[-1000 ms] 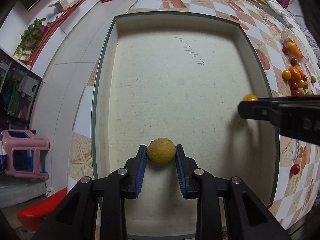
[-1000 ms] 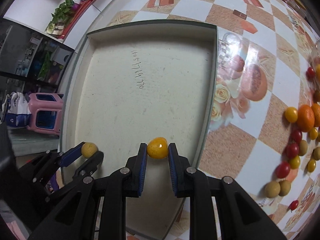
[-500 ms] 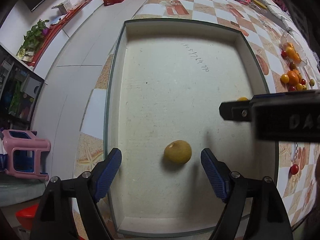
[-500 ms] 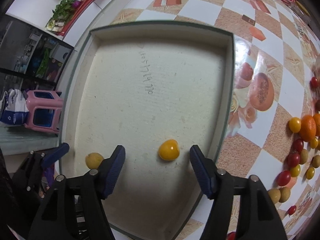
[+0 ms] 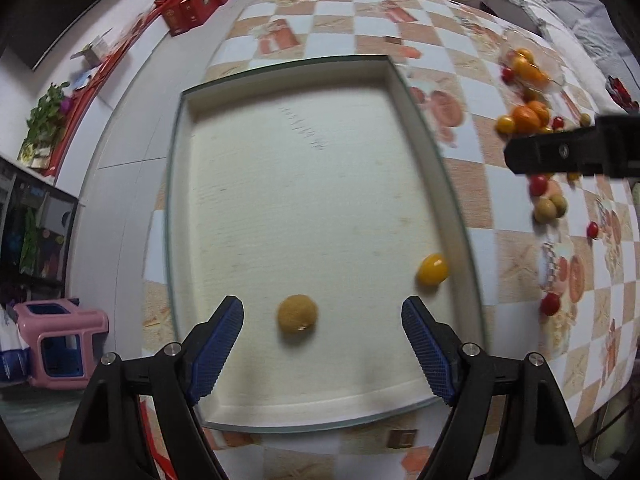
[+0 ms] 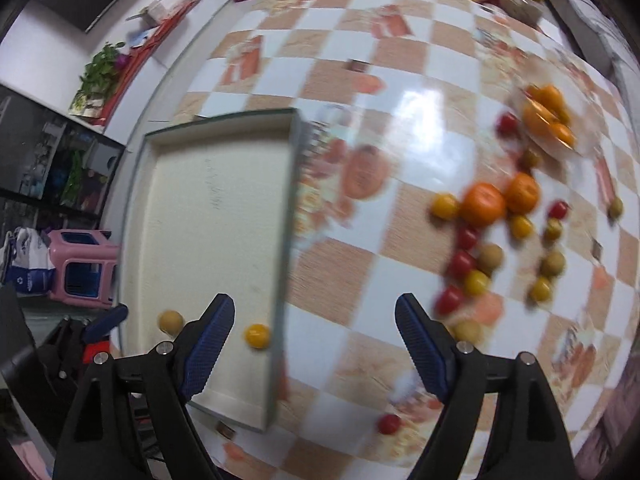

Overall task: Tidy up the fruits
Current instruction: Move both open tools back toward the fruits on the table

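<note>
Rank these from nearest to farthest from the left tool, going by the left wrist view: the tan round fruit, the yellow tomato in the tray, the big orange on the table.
1. Tan round fruit: on the tray floor, between the left tool's open jaws, untouched.
2. Yellow tomato: farther right, by the tray's right wall.
3. Big orange: outside the tray, far upper right, among the loose fruit.

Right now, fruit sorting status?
Done: tan fruit and yellow tomato lie in the tray. In hand: nothing; left gripper and right gripper, just opened, are empty. Left: the fruit pile on the tablecloth.
</note>
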Available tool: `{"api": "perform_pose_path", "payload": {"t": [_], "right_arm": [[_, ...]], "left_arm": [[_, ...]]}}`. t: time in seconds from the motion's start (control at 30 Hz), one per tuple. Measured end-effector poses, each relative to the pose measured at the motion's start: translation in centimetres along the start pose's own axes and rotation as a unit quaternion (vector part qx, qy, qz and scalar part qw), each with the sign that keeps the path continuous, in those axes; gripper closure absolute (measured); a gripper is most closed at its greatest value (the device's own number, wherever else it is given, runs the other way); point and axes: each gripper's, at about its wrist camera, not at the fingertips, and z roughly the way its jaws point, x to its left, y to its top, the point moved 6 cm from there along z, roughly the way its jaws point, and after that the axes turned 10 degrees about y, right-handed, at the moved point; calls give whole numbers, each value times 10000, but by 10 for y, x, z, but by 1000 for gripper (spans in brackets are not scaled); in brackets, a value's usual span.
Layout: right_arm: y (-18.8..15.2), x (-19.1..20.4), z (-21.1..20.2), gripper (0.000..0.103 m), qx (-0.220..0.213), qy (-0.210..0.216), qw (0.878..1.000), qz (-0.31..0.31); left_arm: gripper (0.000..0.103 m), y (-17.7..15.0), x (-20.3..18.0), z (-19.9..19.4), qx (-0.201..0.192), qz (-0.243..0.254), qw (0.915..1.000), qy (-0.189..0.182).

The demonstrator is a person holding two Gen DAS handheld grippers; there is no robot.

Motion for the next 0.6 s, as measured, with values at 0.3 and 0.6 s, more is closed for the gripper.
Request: {"api": "perform_pose_path", "payload": {"t": [0.3,0.6], "right_arm": [[-96,-119,-41,18,217,-583,9930,1007],[-145,-190,-53,18,407,-819,9843,1509]], "left_arm": [[21,-1,-85,-39,-193,655,9969,-397],[21,-26,-160,-35,26,1114,9921,-584]]}}
